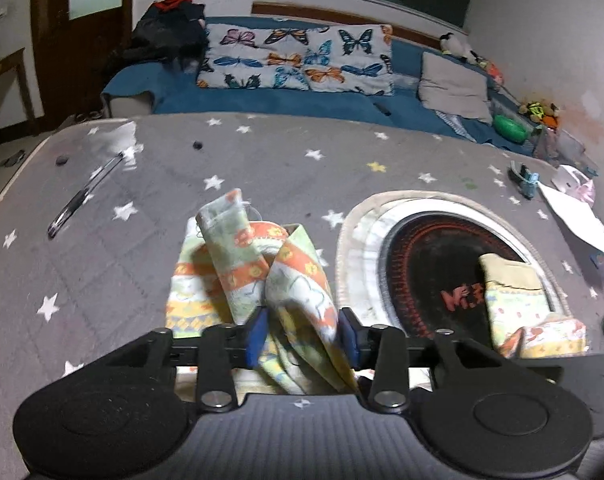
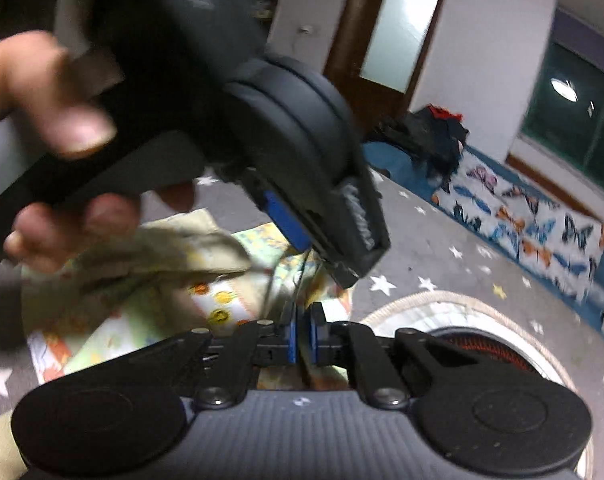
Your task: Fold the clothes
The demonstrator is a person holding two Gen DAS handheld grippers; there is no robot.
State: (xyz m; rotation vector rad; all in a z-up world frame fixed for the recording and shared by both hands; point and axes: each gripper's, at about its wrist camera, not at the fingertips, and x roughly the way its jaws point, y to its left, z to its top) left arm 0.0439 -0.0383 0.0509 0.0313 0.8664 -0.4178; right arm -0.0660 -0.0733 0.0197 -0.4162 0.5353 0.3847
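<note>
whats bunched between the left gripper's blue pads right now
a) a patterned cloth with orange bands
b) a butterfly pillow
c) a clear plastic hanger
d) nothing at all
a: in the left wrist view the left gripper has its blue pads closed on a gathered fold of the patterned cloth, pale green with orange bands, which trails forward onto the grey star-print cover.

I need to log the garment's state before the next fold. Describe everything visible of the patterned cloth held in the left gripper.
The patterned cloth is soft, thin fabric, pale green and white with orange bands, yellow flower-like motifs and faint line drawings. It is bunched and creased, not flat: one fold rises between the blue pads of the left gripper, which pinch it, while the rest lies crumpled on the grey star-print cover, left of the round rug. The right gripper is nearly shut on its edge.
</note>
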